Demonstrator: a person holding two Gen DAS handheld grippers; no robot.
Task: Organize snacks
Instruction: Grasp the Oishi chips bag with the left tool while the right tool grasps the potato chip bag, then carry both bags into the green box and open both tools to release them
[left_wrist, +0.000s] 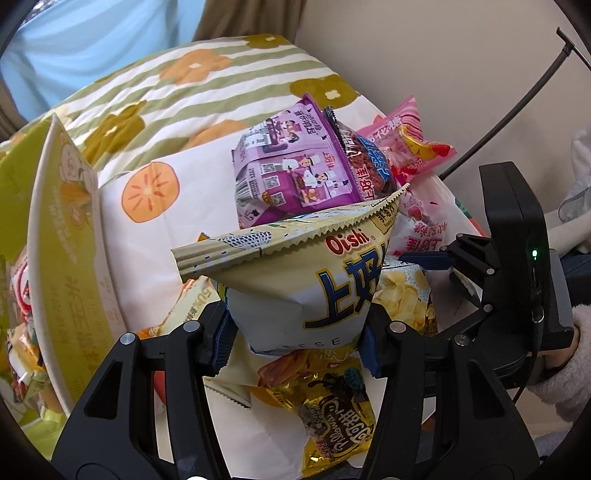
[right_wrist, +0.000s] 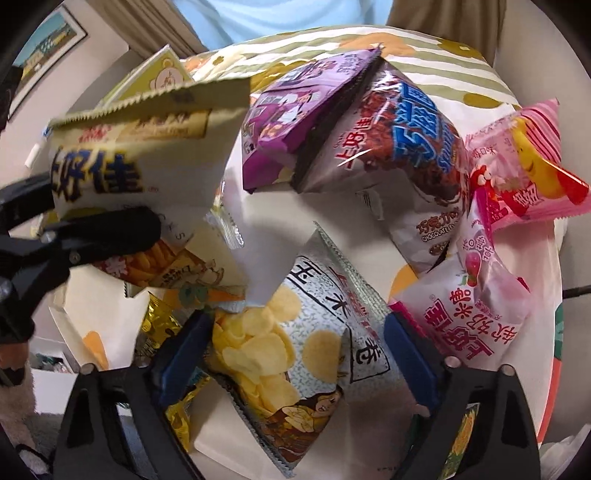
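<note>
My left gripper (left_wrist: 297, 332) is shut on a cream Oishi snack bag (left_wrist: 306, 280) and holds it up above the pile; the same bag shows at upper left in the right wrist view (right_wrist: 147, 147). My right gripper (right_wrist: 295, 354) stands open around a grey potato-chip bag (right_wrist: 295, 354) that lies on the bed; its blue pads are beside the bag, and I cannot tell whether they touch it. A purple bag (left_wrist: 291, 170), a chocolate-snack bag (right_wrist: 406, 147), pink bags (right_wrist: 476, 314) and a gold bag (left_wrist: 332, 413) lie around.
A green cardboard box (left_wrist: 70, 258) with several packets in it stands at the left. The snacks lie on a flower-patterned quilt (left_wrist: 155, 103). A wall and a black cable (left_wrist: 524, 96) are on the right. My right gripper also shows at the right edge of the left wrist view (left_wrist: 461, 258).
</note>
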